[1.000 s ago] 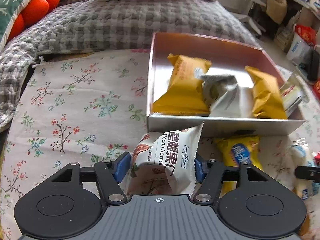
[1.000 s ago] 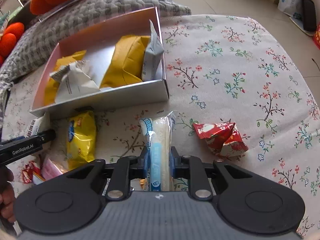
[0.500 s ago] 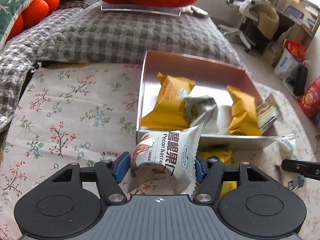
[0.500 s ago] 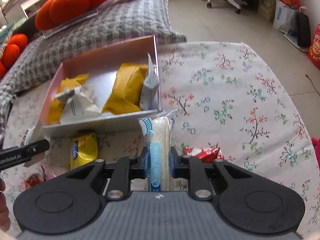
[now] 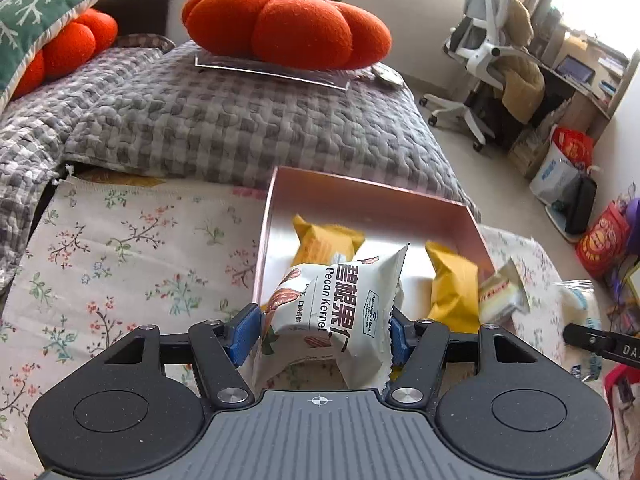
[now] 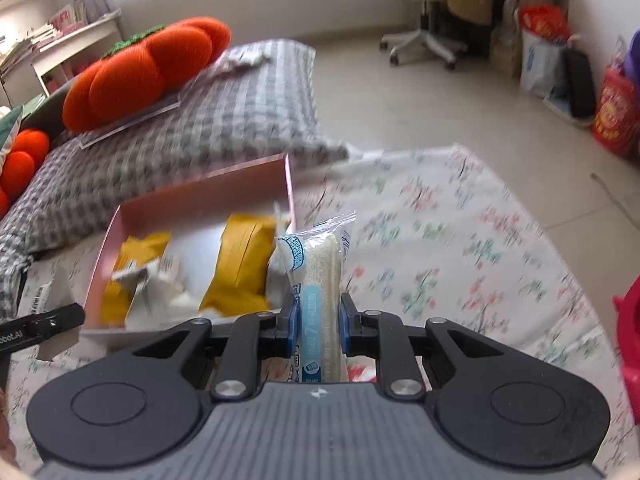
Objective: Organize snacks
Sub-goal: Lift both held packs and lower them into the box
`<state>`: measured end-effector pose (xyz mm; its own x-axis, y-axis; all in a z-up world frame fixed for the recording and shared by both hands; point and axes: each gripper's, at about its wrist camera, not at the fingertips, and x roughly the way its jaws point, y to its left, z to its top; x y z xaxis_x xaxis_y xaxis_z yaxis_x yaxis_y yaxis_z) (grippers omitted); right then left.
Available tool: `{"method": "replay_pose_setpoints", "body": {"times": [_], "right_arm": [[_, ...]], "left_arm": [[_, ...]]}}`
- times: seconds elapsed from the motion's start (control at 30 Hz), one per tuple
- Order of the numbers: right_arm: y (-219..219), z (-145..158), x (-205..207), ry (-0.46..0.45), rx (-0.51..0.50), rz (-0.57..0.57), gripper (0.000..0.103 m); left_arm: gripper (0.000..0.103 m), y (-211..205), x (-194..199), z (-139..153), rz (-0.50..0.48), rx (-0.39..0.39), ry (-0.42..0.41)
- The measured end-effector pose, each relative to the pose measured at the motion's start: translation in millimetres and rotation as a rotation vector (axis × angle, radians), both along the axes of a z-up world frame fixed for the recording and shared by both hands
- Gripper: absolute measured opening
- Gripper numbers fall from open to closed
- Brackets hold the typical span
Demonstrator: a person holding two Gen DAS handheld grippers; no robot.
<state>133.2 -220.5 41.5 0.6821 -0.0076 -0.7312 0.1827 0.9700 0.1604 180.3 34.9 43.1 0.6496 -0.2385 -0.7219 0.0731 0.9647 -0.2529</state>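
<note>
Floral cloth [image 5: 128, 264] covers the bench, w/ a grey checked quilt [image 5: 240, 120] and an orange pumpkin cushion [image 5: 286, 26] behind it. On the cloth sits the pink box [image 5: 372, 196], open-topped, holding two yellow packets [image 5: 326, 240] plus a white one; another small pale packet [image 5: 500, 294] leans at its right wall.

Step in hand, as I read it: carrying two snacks to the box at once. Left tool [image 5: 320, 330] is clenched on the pecan kernel packet [image 5: 340, 308], blue pads pressing both sides, packet raised off the cloth and hanging over the box's near-left corner. Right tool [image 6: 318, 326] is clamped on the rice cracker pack [image 6: 320, 280], a long clear wrapper standing upright between the pads, just at the box's right wall by the near corner; right view is motion-blurred, so can't tell if it's over the interior or just outside.

Next move prob. calls for: left tool forward a bit so the pecan packet clears the near wall, aim at the bare floor between the yellow packets, lower, then let go. Right tool needs a shift left over the wall, maybe tilt the cracker pack flat so it doesn't stand on end. Tools are near each other, so stagger the drops. More loose snacks appear to wait at the right edge of the left view, partly hidden.
</note>
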Motion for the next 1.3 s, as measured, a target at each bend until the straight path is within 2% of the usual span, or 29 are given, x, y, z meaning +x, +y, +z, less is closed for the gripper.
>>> {"method": "replay_pose_setpoints", "body": {"times": [0.1,0.3,0.57,1.0,1.1,1.17,1.3], "right_arm": [[2.6,5.2,3.6,-0.034,-0.070,0.001,0.018],[7.6,8.3,20.2,-0.065,-0.052,0.028,0.018],[33.9,-1.5,42.1,-0.055,0.112,0.148,0.018],[40.0,-14.1,65.4,-0.031,0.201,0.145,0.018],[40.2,-14.6,70.3,-0.040,0.228,0.139,0.018],[41.1,-14.5,71.9,-0.059,0.250,0.137,0.021],[42.4,-9.4,71.0,-0.097,0.277,0.134,0.037]], "left_arm": [[0.062,-1.5,5.9,-4.1,-0.002,-0.029,0.019],[0.062,-17.6,10.3,-8.3,-0.058,-0.049,0.018],[0.062,-36.3,23.7,-18.6,-0.107,-0.061,0.020],[0.063,-23.9,47.1,-22.5,-0.053,-0.148,0.019],[0.063,-19.7,50.9,-20.3,-0.026,-0.142,0.006],[0.067,-18.0,53.5,-20.6,-0.002,-0.127,-0.006],[0.077,-14.9,54.2,-18.5,0.004,-0.122,-0.020]]}}
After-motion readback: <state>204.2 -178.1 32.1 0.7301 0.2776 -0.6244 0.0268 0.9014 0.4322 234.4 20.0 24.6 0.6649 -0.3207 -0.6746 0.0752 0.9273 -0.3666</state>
